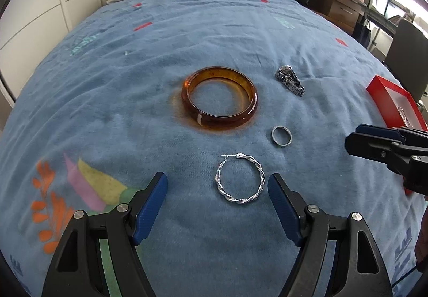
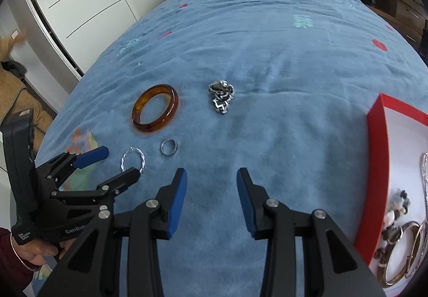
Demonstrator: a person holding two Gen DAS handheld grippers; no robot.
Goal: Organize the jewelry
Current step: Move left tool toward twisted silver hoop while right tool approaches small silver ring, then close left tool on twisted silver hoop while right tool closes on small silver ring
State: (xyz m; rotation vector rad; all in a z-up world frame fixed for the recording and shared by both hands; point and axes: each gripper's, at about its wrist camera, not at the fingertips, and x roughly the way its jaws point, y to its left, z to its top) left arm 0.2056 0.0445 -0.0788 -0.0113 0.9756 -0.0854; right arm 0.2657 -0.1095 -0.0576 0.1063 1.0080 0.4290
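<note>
left hand-held gripper gapes over twisted silver hoop earring on fuzzy blue bedspread.

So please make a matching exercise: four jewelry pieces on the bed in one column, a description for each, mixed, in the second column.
Things:
1. bangle
2. hoop earring
3. small ring
4. chain heap

Descriptions:
A. twisted silver, nearest the left gripper
B. amber, see-through
C. plain silver band beside the bangle
D. dark and silver links, farthest up the bed

Pairs: 1-B, 2-A, 3-C, 4-D
</note>
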